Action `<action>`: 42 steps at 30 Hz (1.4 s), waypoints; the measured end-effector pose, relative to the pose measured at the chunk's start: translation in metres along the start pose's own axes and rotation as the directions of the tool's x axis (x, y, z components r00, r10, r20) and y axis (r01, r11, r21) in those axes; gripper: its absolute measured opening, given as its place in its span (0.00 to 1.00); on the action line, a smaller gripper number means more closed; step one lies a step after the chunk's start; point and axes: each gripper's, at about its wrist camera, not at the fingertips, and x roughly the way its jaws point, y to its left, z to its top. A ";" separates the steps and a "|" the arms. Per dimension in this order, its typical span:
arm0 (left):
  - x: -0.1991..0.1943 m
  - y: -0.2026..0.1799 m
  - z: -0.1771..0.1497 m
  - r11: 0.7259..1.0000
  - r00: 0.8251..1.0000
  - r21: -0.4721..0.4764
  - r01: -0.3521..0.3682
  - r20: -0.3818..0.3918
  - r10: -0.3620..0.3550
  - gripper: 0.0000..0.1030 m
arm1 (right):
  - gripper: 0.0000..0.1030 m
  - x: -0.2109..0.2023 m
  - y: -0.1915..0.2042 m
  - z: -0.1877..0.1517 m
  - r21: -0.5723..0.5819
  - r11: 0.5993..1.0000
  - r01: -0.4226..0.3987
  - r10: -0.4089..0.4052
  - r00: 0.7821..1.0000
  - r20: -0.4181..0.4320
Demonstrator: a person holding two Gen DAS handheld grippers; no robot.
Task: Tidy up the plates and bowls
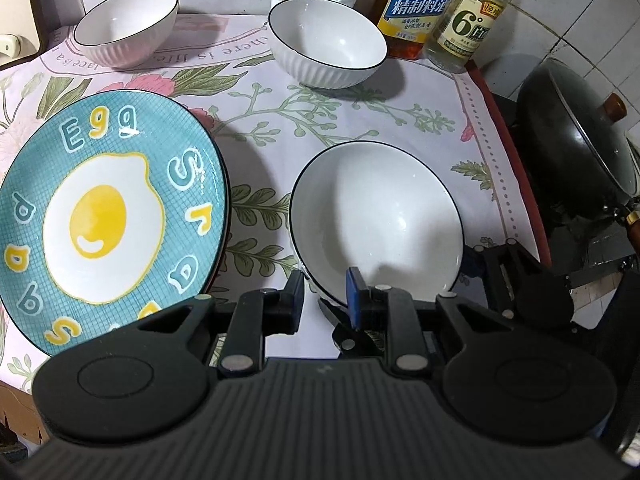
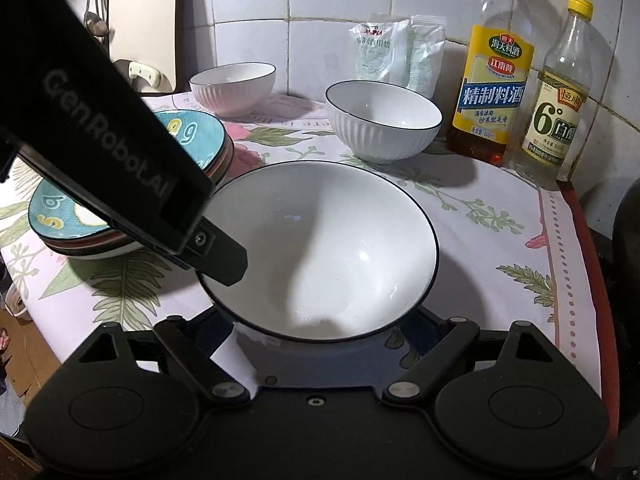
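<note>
White large bowl (image 2: 328,240): near the middle of the table, rimmed in a thin dark line and empty. Both claws are at it. Whether its base rests on the cloth cannot be told.
Left gripper (image 1: 325,289): reaches in from the near left. Its fingers are drawn close together on the large bowl's near-left rim, one blue pad inside the wall and the other finger outside it.
Right gripper (image 2: 324,324): sits at the bowl's near side with its jaws spread wide, one on each side of the bowl's lower body. The rim hides the fingertips, so whether the pads press on the bowl cannot be told.
Plate stack (image 1: 112,208): on the left of the table, just beside the large bowl. The top plate is teal with a fried egg and letters painted on it; edges of other plates show beneath.
Small ribbed bowl, far left (image 1: 126,26): upright and empty, well apart from the stack.
Small ribbed bowl, far middle (image 1: 328,44): upright and empty, near the bottles.
Bottles: a yellow-labelled bottle (image 1: 420,8) and a clear bottle (image 1: 468,28) stand side by side at the far right corner.
Packets (image 2: 400,52): lean on the tiled wall (image 2: 320,0) behind the far-middle bowl.
Tablecloth (image 1: 360,120): pale, printed with flowers and leaves.
Dark wok (image 1: 580,148): right of the table, lid on.
</note>
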 end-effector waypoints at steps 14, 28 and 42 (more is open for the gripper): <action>-0.015 -0.001 -0.002 0.999 0.999 0.034 -0.030 -0.024 0.031 0.39 | 0.90 -0.025 0.003 -0.007 0.030 0.999 0.031 -0.029 0.998 -0.049; -0.079 -0.007 -0.007 0.991 0.997 0.110 -0.076 -0.006 0.077 0.50 | 0.90 -0.106 -0.024 0.010 0.237 0.971 -0.021 0.020 1.000 0.006; -0.113 -0.022 0.025 0.990 0.997 0.123 -0.073 0.026 0.070 0.53 | 0.90 -0.158 -0.053 0.073 0.242 0.970 -0.015 -0.005 0.997 0.082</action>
